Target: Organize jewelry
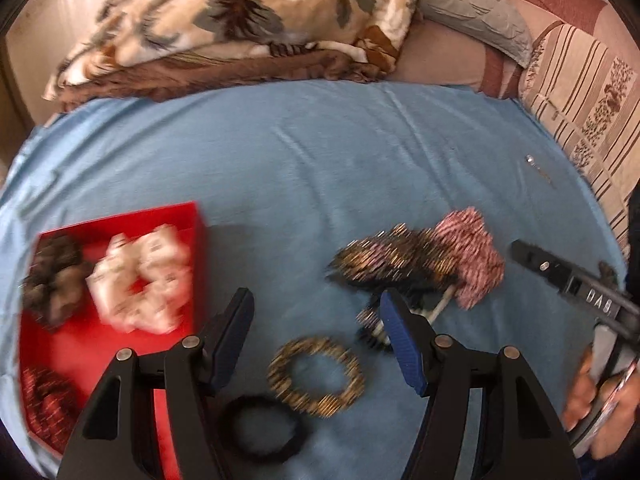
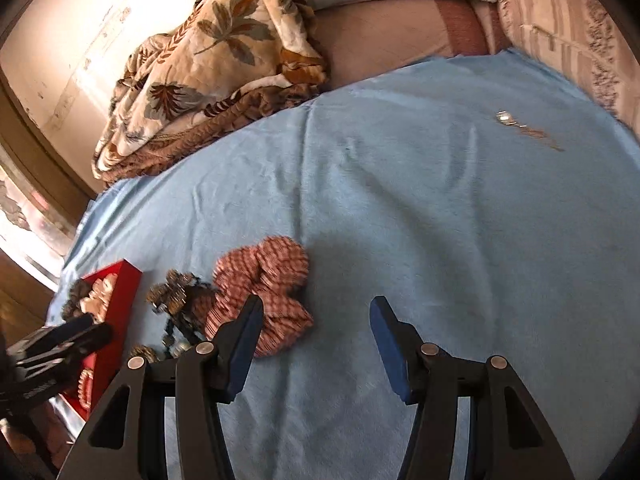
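A red box (image 1: 80, 344) lies at the left on the blue cloth (image 1: 304, 160). It holds a white scrunchie (image 1: 140, 280), a dark brown one (image 1: 52, 280) and a red one (image 1: 44, 400). My left gripper (image 1: 318, 336) is open and empty above a gold-beaded bracelet (image 1: 316, 376) and a black hair tie (image 1: 262, 428). To the right lie a gold-and-black beaded tangle (image 1: 384, 260) and a pink checked scrunchie (image 1: 468, 256). My right gripper (image 2: 318, 340) is open and empty; its left finger overlaps that pink scrunchie (image 2: 264, 292). The red box (image 2: 124, 300) and beaded tangle (image 2: 176, 300) lie further left.
A thin chain with a silver end (image 2: 524, 128) lies alone far right on the cloth. A floral blanket (image 1: 240, 20) and pillows (image 1: 480, 20) are heaped behind the cloth. A hand (image 1: 592, 392) holds the right gripper's handle at the right edge.
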Available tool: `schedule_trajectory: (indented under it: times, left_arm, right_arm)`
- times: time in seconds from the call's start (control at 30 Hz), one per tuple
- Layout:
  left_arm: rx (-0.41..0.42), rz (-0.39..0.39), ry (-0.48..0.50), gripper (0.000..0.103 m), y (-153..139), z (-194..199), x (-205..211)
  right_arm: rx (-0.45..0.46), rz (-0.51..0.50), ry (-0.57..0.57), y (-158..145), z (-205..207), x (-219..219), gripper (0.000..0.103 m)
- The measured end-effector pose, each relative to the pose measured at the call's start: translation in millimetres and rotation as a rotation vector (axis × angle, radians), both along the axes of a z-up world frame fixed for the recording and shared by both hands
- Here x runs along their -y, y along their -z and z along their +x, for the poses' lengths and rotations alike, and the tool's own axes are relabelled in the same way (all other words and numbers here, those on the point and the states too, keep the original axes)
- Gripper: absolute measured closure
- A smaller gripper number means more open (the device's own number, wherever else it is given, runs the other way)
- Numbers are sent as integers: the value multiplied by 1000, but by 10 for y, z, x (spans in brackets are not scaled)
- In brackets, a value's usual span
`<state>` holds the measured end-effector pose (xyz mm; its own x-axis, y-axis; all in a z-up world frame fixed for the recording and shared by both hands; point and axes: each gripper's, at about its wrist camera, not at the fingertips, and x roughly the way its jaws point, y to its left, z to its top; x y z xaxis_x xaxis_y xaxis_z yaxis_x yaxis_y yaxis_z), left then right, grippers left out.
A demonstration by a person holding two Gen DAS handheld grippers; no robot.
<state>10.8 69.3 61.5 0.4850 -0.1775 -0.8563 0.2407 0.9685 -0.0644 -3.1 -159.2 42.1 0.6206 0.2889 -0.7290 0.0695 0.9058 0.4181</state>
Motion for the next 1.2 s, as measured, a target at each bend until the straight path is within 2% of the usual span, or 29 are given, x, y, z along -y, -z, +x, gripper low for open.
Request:
schedule_trajectory:
  times: [0.17, 0.4, 0.63, 0.7, 0.73, 0.87, 0.97, 1.03, 1.1, 1.2]
  left_arm:
    - [-57, -44, 24, 38, 190, 297, 228]
    - [-131, -95, 23, 38, 367, 450, 316]
    - [-96, -164, 25, 38, 216, 462, 221]
    - [-89, -179, 5, 34, 179, 511, 160]
    - [-92, -191, -12, 31, 175, 546, 127]
    - [-137, -281, -54, 30, 218, 672, 85]
    - [-177, -302, -75, 30, 299, 775, 169]
    - [-204, -310, -76, 30, 366, 825, 258]
    - [-232, -326, -78, 30, 432, 845, 328]
    - [-263, -340, -81, 30, 512, 844, 412]
  right_arm:
    - [-14, 48, -25, 94, 232, -47, 43]
    - [-39, 50, -61, 217, 432, -180, 43]
    - [-51, 37, -60, 221, 456, -199, 43]
    - [-53, 36, -58, 222, 468, -196, 43]
    - [-54, 36, -57, 222, 473, -200, 43]
    - [-57, 38, -54, 221, 472, -200, 44]
    - [-61, 35, -47, 224, 464, -194, 55]
    - [-68, 43, -48, 235, 465, -183, 75]
    - [-69, 53, -53, 236, 460, -176, 85]
    - [-64, 61, -55, 221, 452, -182, 90]
